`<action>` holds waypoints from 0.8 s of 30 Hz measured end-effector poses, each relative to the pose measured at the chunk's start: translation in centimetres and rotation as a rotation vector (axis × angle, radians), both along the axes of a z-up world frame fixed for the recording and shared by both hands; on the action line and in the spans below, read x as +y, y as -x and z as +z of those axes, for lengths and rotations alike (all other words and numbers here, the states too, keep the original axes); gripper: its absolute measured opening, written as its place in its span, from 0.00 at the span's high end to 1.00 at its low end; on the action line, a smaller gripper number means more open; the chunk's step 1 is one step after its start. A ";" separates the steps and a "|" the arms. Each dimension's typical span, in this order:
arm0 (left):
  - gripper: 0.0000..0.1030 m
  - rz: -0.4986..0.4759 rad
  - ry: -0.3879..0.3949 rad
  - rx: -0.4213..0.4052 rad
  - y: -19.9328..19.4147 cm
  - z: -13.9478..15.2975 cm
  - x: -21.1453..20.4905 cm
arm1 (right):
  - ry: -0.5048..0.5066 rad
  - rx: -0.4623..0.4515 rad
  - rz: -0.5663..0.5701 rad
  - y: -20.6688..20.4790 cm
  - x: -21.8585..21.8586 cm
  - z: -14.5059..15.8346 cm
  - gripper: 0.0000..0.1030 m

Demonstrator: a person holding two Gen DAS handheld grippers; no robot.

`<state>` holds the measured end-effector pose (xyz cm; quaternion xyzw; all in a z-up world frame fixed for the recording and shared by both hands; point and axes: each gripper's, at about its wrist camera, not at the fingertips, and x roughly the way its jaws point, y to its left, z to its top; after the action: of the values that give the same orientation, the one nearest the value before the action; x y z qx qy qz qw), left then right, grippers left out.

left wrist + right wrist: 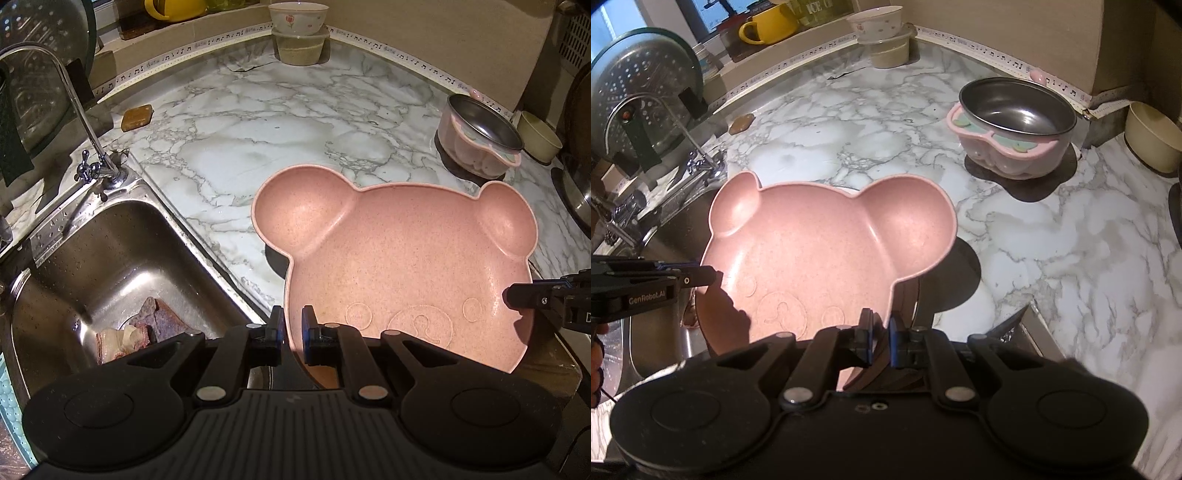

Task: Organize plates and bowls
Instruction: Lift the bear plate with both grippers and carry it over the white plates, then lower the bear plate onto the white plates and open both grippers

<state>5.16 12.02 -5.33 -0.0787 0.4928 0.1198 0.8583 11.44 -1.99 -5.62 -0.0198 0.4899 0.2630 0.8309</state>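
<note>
Right claw [878,332] pinched on the near rim of the pink bear-shaped plate [820,251] at lower centre — left claw [714,275] grips its left edge. Plate hangs above the marble counter [1052,258]. Upper right: a steel bowl [1015,107] nested in a pink bowl [1004,158].

Pink bear-shaped plate [402,251] tilted over counter edge; steel-lined pink bowl [1015,125] upright behind.

Left hand-held gripper [293,330] clamped, right hand-held gripper [878,334] apparently clamped, both angled down
</note>
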 end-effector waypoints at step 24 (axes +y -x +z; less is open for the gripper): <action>0.73 -0.005 0.029 0.012 -0.6 0.3 0.4 | -0.042 0.007 -0.031 -0.9 -0.7 0.4 0.72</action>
<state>5.74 12.42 -5.07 -0.0891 0.4998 0.1109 0.8544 12.33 -2.64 -5.17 0.0061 0.4874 0.2603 0.8335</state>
